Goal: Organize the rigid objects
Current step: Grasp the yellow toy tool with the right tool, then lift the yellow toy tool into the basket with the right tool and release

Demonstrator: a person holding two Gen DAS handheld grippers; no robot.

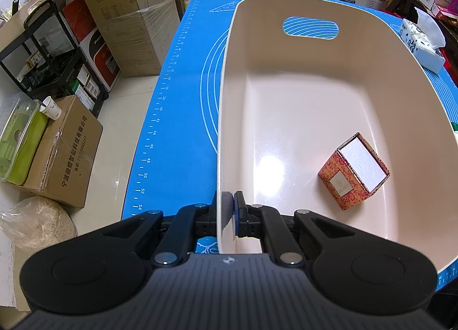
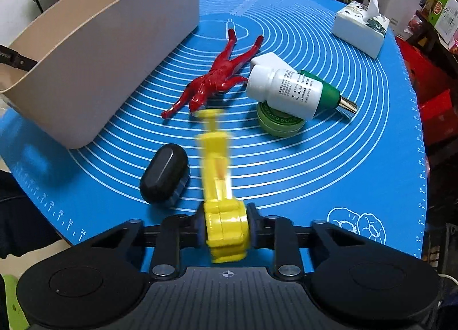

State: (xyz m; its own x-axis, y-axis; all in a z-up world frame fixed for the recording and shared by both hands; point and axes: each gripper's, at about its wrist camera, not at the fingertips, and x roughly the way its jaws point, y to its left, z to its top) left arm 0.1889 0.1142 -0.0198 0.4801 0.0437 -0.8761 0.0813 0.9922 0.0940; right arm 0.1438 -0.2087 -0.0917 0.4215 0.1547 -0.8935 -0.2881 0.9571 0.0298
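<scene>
Jaws of the left gripper (image 1: 229, 204) are pinching the near rim of the bin (image 1: 226, 78), steadying it on the blue mat (image 1: 177, 72); one patterned box (image 1: 353, 171) is lying inside, toward the right wall. Seen from the right wrist, the right gripper (image 2: 226, 231) is clenching the fat end of a yellow toy (image 2: 220, 187), whose long body is blurring out ahead, just beside a black case (image 2: 164, 172). Figurine (image 2: 214, 81), bottle (image 2: 286, 89) and tin (image 2: 279, 124) are waiting farther off. Held by one end, the toy could pivot, slip, or knock the case.
</scene>
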